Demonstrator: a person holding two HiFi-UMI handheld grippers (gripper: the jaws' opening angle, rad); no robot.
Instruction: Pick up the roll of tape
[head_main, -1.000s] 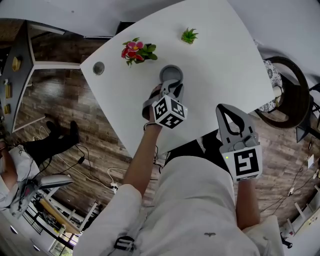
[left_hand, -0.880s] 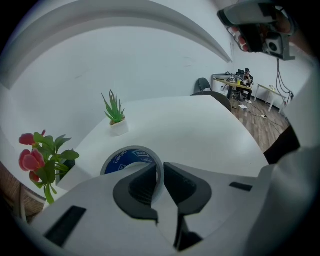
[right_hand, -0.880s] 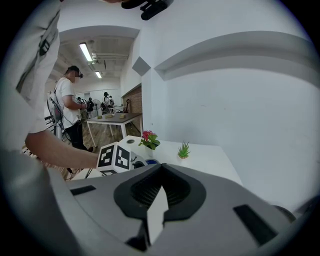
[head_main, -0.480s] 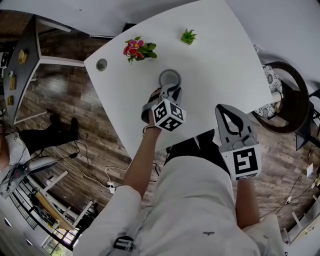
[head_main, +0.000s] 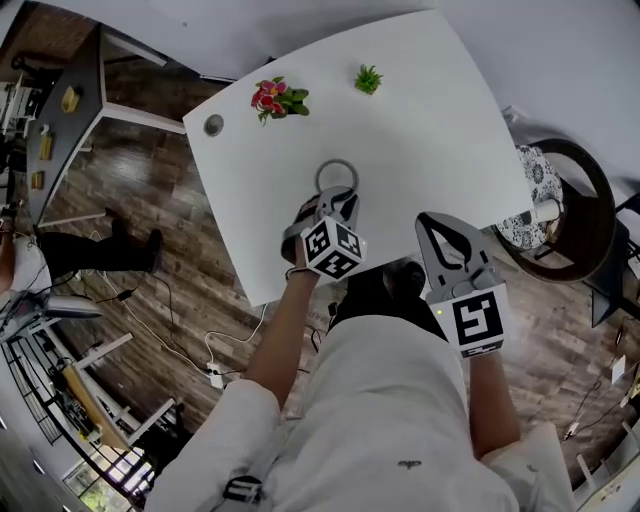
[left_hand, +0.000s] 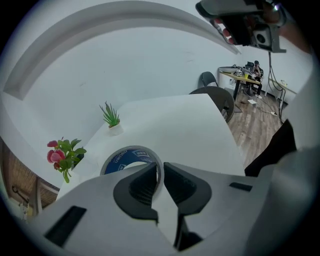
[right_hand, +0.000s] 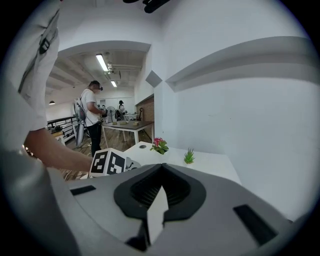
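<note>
The roll of tape, a grey ring with a blue inner face, is over the white table near its front edge. My left gripper is shut on the near wall of the roll, one jaw inside the ring and one outside. Whether the roll clears the tabletop I cannot tell. My right gripper hovers past the table's front edge, to the right of the roll, shut with nothing between its jaws.
A pot of pink flowers, a small green plant and a round cable hole sit along the table's far side. A dark chair stands at the right. A person stands by a distant desk.
My left gripper has drawn back from the flowers toward me, bringing the roll with it. The right gripper has shifted a little to the left.
</note>
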